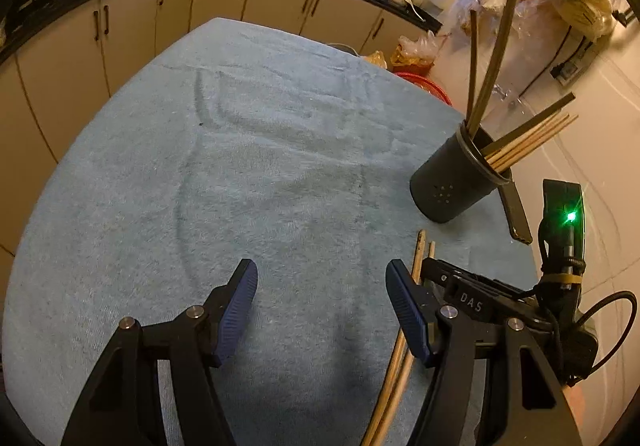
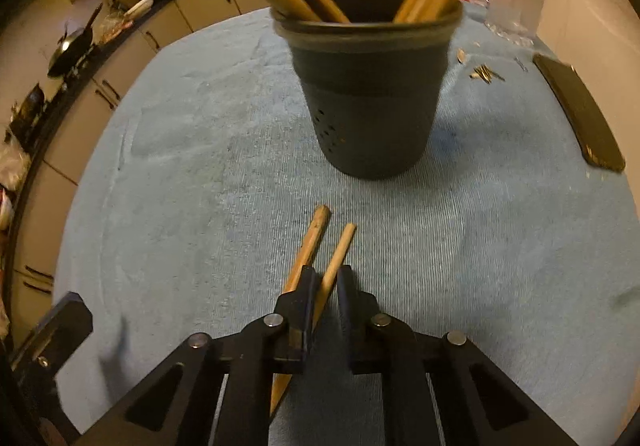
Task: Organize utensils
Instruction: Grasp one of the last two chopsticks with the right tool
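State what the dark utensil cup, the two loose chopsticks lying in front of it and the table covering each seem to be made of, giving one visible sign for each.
Dark grey perforated utensil cup: probably matte plastic, with a moulded rim and drain holes.
Two pale loose chopsticks: likely bare wood or bamboo, tan with dull, grainy ends.
Light blue table covering: a towel-like fabric, fuzzy with brushed streaks.
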The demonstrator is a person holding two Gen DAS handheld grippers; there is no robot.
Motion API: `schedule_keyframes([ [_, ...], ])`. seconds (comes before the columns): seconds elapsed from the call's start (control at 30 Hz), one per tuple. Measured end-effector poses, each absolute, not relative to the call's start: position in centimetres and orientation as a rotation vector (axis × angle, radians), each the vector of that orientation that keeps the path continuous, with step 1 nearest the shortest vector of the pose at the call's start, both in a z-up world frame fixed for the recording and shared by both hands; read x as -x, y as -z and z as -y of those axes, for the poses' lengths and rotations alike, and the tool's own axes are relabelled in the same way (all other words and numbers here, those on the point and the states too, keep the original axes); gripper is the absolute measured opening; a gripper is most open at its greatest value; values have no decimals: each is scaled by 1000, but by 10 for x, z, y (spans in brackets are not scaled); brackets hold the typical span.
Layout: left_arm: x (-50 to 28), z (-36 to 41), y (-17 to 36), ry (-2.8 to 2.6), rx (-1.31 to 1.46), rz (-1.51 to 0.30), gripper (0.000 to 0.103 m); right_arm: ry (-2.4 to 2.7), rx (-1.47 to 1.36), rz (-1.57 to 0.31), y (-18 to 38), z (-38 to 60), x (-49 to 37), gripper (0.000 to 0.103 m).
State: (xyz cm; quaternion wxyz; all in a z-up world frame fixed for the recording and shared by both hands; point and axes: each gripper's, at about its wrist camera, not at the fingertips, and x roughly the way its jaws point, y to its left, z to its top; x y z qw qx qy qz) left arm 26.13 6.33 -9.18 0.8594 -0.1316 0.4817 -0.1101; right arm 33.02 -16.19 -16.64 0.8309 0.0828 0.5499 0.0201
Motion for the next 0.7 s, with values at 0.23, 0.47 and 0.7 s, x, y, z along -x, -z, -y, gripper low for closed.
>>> schedule_keyframes([
  [0.23,-273,-25,93,322,168,-1046,67,-65,-223,-1163,168,198,-315,8],
  [0.47,-293,47,118,381,-28,-1102,66,-58,-272,-1152,167,230,-294,8],
  [0.7,-311,89,136,317,-207,-1113,32,-75,-295,-1170,167,250,-292,8],
])
